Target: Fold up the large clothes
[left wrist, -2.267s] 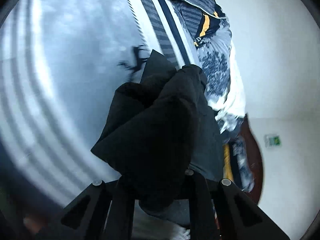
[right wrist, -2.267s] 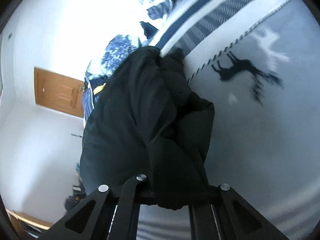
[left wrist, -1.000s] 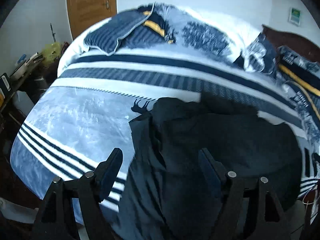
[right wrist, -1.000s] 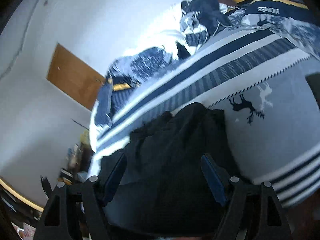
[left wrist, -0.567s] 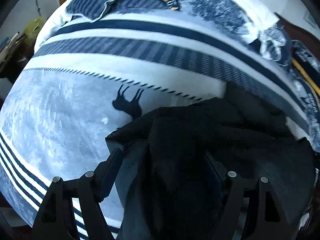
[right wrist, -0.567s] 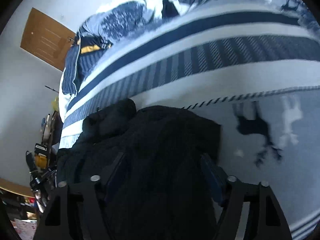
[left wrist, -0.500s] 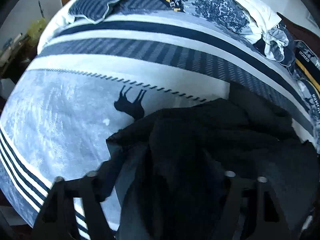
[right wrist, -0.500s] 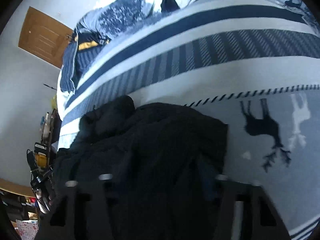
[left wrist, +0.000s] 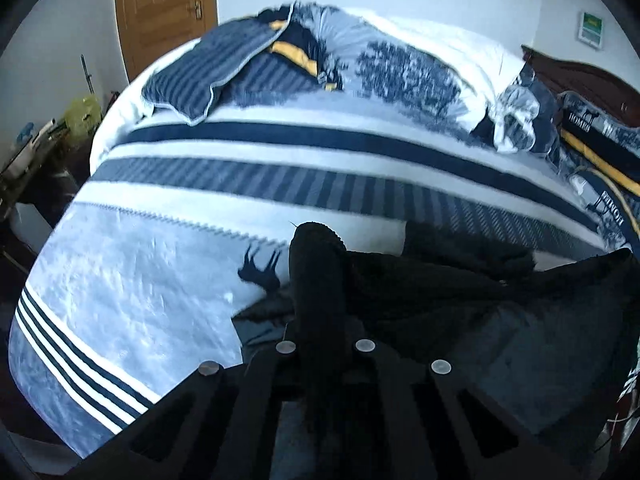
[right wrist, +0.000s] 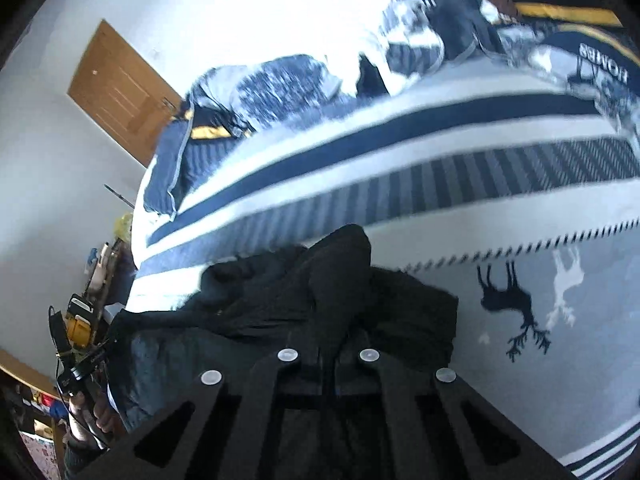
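A large black garment point(left wrist: 460, 300) lies bunched on a blue-and-white striped bedspread point(left wrist: 160, 280) with deer prints. My left gripper point(left wrist: 320, 336) is shut on a raised fold of the garment's left part, and the cloth hides the fingertips. In the right wrist view the same black garment point(right wrist: 280, 300) spreads to the left. My right gripper point(right wrist: 328, 344) is shut on a raised fold of it, lifted a little off the bed. The bedspread point(right wrist: 520, 220) lies beyond.
Pillows and a rumpled patterned duvet point(left wrist: 400, 68) lie at the far side of the bed. A wooden door point(left wrist: 164, 12) stands at the back left. A cluttered side table point(left wrist: 36, 144) is at the bed's left. A dark headboard point(left wrist: 580, 76) is at right.
Both grippers, open over the garment a second ago, have closed on folds of black cloth and lifted them slightly. The views have tilted up toward the far side of the bed.
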### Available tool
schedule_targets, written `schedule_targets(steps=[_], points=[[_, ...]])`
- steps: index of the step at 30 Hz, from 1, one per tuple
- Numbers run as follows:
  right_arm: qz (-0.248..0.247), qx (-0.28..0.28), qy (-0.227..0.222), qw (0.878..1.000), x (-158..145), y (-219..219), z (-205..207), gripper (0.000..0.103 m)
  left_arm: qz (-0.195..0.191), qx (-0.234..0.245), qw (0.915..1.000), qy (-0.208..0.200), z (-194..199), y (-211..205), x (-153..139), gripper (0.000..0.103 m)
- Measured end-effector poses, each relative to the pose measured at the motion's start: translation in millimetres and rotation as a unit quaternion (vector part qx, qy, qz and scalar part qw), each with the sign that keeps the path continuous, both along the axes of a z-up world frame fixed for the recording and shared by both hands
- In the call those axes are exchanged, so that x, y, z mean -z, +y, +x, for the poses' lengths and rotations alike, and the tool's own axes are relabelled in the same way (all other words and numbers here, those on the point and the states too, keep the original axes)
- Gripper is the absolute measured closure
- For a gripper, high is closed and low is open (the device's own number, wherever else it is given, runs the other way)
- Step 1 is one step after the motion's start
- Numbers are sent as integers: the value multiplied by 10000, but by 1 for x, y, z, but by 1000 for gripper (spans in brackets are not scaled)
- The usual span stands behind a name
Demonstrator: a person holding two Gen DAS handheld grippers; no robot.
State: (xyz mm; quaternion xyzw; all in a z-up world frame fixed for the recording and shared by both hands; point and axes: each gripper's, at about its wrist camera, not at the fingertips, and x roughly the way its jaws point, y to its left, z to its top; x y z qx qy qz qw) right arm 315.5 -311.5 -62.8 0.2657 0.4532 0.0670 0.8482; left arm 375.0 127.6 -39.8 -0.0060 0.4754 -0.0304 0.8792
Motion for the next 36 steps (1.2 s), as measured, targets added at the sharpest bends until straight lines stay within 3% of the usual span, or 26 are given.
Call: schedule_targets(steps=[4, 9, 14, 17, 20, 23, 26, 30, 32, 33, 35, 36], points=[[-4, 2, -240, 9997, -28, 1, 2, 100, -162, -16, 9998, -81, 14, 5, -14, 101], [31, -25, -257, 9997, -30, -7, 23, 100, -336, -77, 9994, 49, 43, 8, 5, 101], [-175, -59, -57, 9998, 2, -12, 59, 100, -332, -142, 9993, 75, 83, 8, 38, 101], [-153, 47, 93, 9998, 30, -15, 82, 100, -79, -222, 9993, 298, 109, 2, 83, 101], [-226, 129, 439, 9987, 74, -13, 102, 100, -98, -280, 9981, 549, 119, 2, 122, 100], [-248, 109, 744, 9969, 114, -7, 109, 100, -163, -304, 9983, 470, 120, 2, 139, 100], [-307, 112, 729, 9968, 129, -3, 105, 100, -172, -357, 9979, 513, 122, 2, 151, 97], [-297, 125, 768, 9965, 142, 0, 104, 97, -210, -413, 9972, 584, 121, 4, 160, 88], [-202, 130, 808, 9964, 144, -1, 104, 95, -106, -464, 9971, 601, 115, 7, 152, 78], [-206, 203, 813, 9963, 138, -4, 101, 89, 34, -492, 9972, 561, 109, 8, 143, 68], [-283, 283, 758, 9963, 122, -5, 89, 89, 16, -478, 9986, 218, 88, 14, 115, 50], [-325, 276, 682, 9968, 111, -5, 81, 81, -20, -482, 9988, 58, 76, 17, 102, 34]])
